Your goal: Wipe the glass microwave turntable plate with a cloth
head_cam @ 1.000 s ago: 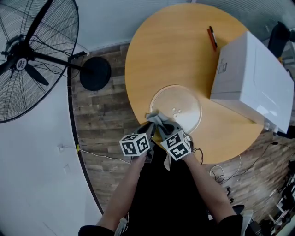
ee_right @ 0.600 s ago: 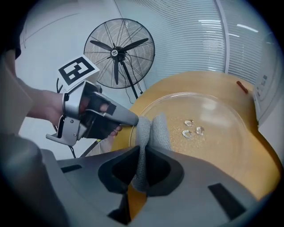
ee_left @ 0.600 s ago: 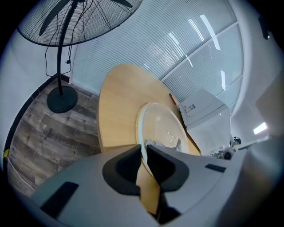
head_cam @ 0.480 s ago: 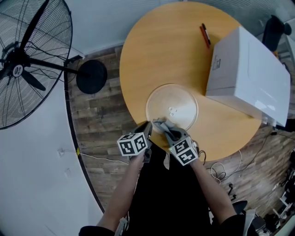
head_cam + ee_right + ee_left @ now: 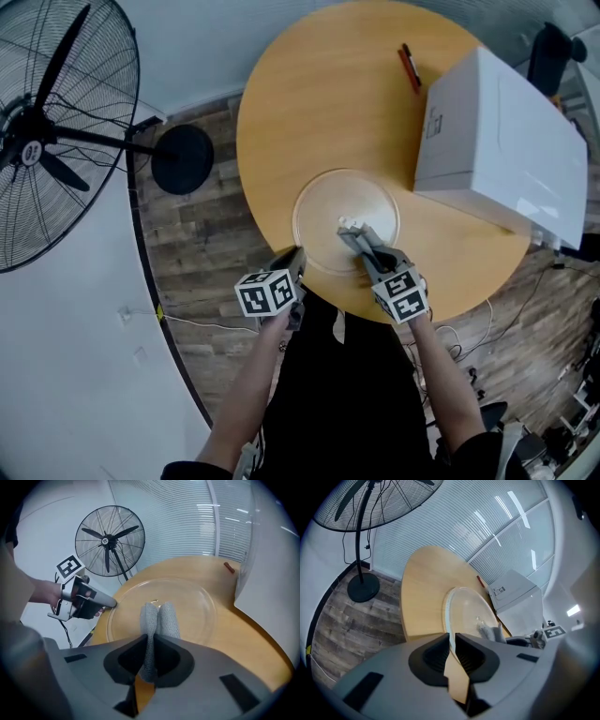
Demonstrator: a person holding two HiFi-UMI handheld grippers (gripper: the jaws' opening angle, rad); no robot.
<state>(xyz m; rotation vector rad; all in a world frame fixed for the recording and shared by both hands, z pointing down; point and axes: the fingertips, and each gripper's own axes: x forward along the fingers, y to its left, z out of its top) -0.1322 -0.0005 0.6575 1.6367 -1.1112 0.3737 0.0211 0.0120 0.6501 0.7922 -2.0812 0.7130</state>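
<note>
The round glass turntable plate (image 5: 323,202) lies on the wooden table (image 5: 319,103) near its front edge. My left gripper (image 5: 297,256) is shut on the plate's near-left rim; the thin glass edge (image 5: 450,620) runs straight into its jaws. A folded grey cloth (image 5: 158,616) is pinched in my right gripper (image 5: 350,229), which presses it onto the plate (image 5: 187,597) near its middle. From the right gripper view, the left gripper (image 5: 112,603) touches the rim at left. In the left gripper view the cloth (image 5: 489,631) rests on the glass (image 5: 466,609).
A white box-shaped appliance (image 5: 506,150) stands on the table just right of the plate. A red and black pen (image 5: 408,67) lies at the table's far side. A standing fan (image 5: 47,131) with a round black base (image 5: 183,157) is on the wooden floor at left.
My right gripper has slid the cloth from the plate's near-left rim to its middle. The left gripper has kept its hold on the rim.
</note>
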